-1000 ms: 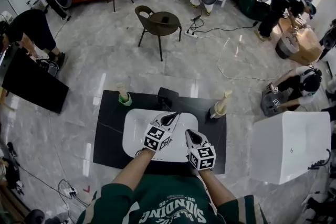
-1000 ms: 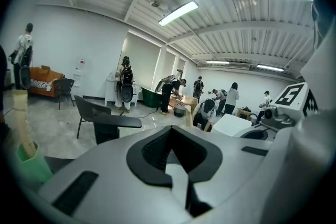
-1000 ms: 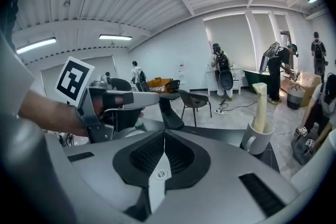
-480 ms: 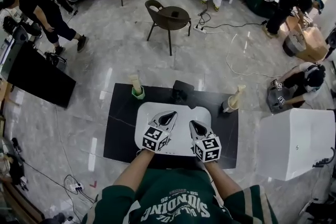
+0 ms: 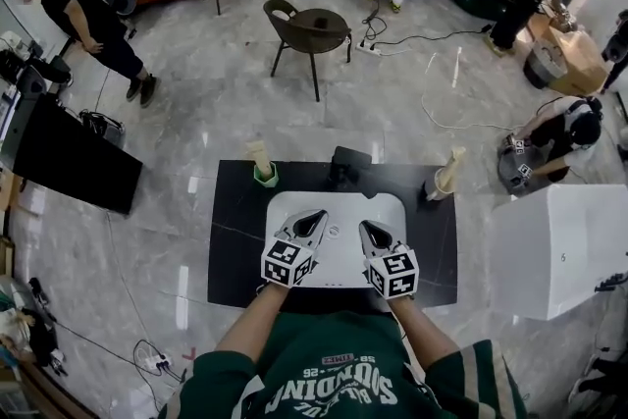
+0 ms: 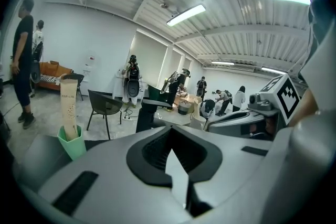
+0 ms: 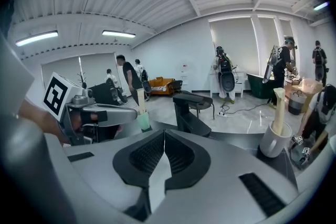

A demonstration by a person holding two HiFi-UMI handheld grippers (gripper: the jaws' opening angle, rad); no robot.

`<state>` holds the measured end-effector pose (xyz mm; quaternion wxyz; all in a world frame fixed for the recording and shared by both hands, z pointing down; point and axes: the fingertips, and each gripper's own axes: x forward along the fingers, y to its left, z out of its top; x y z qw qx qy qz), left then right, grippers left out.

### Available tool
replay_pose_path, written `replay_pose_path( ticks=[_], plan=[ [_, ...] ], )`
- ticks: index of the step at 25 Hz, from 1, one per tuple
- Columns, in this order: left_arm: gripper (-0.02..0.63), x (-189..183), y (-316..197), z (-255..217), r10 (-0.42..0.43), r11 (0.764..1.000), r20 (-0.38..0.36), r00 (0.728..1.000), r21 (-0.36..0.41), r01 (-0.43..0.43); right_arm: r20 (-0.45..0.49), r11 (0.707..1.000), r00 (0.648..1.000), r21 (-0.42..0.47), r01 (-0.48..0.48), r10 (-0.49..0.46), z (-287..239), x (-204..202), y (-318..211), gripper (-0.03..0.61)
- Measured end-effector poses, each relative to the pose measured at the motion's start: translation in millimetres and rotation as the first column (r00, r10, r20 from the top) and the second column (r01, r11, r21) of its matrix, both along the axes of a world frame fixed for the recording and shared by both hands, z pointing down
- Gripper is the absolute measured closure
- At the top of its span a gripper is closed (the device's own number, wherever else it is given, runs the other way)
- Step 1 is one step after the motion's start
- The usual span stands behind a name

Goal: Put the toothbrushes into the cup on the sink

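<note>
**Onlooker 1:** Where do the toothbrushes stand?

**Onlooker 2:** One pale toothbrush [image 5: 258,155] is upright in the green cup [image 5: 264,178] at the far left of the black worktop [image 5: 231,250]. A second toothbrush [image 5: 451,169] leans in the white cup [image 5: 437,189] at the far right. The black tap [image 5: 348,167] sits between them, just behind the white sink [image 5: 339,211]. Both brushes look boxed or wrapped, though I can't be sure from here.

**Onlooker 1:** Why placed that way?

**Onlooker 2:** Each cup holds its brush by the lower end, so the top sticks out, easy to pinch. I can't say which cup is the goal.

**Onlooker 1:** And the claws?

**Onlooker 2:** The left claw [image 5: 312,217] and the right claw [image 5: 371,229] hang side by side over the near half of the sink. They point toward the tap, well apart from either cup. Each has its jaws pressed fully together, with nothing between them, and touches nothing. By my reckoning they must open before any reach for a brush.
</note>
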<state>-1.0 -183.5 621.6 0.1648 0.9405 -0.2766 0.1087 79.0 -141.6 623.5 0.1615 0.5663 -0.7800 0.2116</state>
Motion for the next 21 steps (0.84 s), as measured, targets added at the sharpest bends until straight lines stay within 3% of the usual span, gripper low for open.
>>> replay_pose_path(
  ticks=[9,21],
  plan=[
    [0.603,-9.8,-8.8,3.8,0.033,0.999,0.010,0.999,0.000,-0.033,0.008,0.998,0.998,-0.002,-0.058,0.058,1.5,-3.9,1.4,0.537],
    [0.603,-24.2,-18.3,7.0,0.018,1.000,0.013,1.000,-0.020,-0.017,0.001,0.999,1.000,-0.015,-0.031,0.031,1.7,-16.4,-5.9,0.537]
  ],
)
